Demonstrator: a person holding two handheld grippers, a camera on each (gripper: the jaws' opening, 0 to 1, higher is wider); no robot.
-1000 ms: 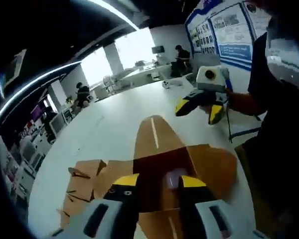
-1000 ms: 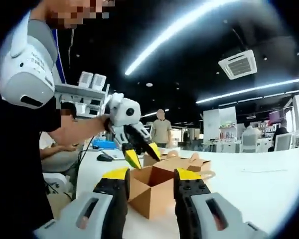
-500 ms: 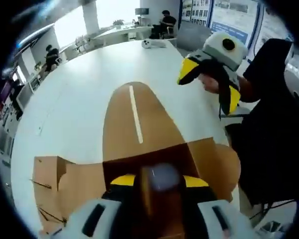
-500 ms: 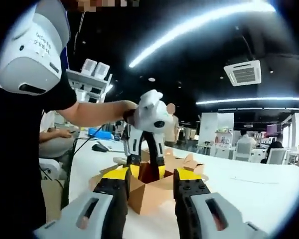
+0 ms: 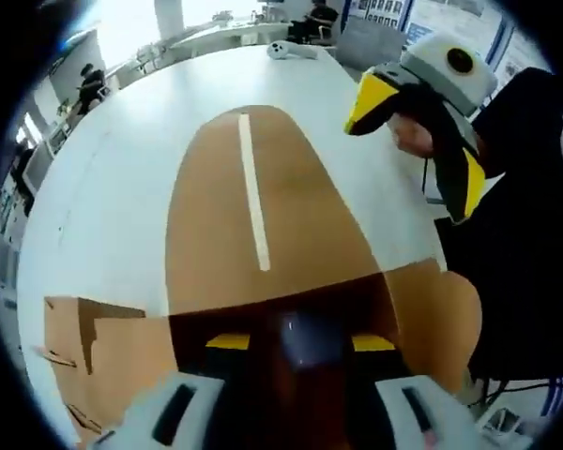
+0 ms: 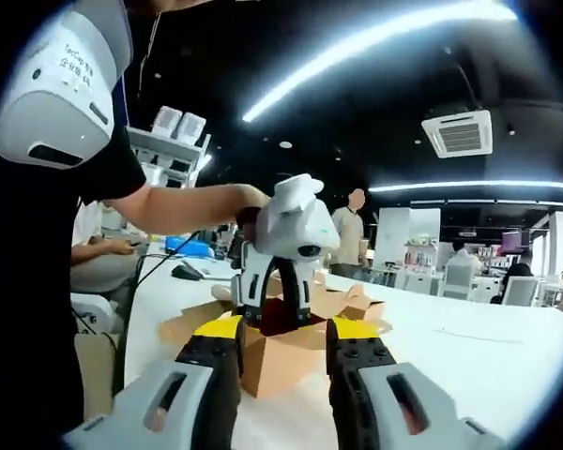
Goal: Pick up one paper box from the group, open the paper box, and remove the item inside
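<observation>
An open brown paper box (image 5: pixel 253 216) stands on the white table (image 5: pixel 103 187), its long taped flap lying away from me. My left gripper (image 5: pixel 300 342) reaches down into the box's dark inside, jaws apart on either side of a pale item (image 5: pixel 305 336); contact is unclear. From the right gripper view, the left gripper (image 6: pixel 277 319) points straight down into the box (image 6: pixel 281 361). My right gripper (image 6: pixel 285 330) is open and holds nothing, just short of the box. It also hangs open, held by a hand, above the table's right edge (image 5: pixel 420 148).
More brown boxes with raised flaps lie at the lower left (image 5: pixel 84 347) and behind the open one (image 6: pixel 357 305). The person's dark-clothed body (image 5: pixel 525 244) fills the right side. A small white object (image 5: pixel 291 49) rests at the table's far end. People stand in the background.
My left gripper has gone deeper into the open box, so the flap and the pale item look larger. The right gripper has stayed about where it was, open.
</observation>
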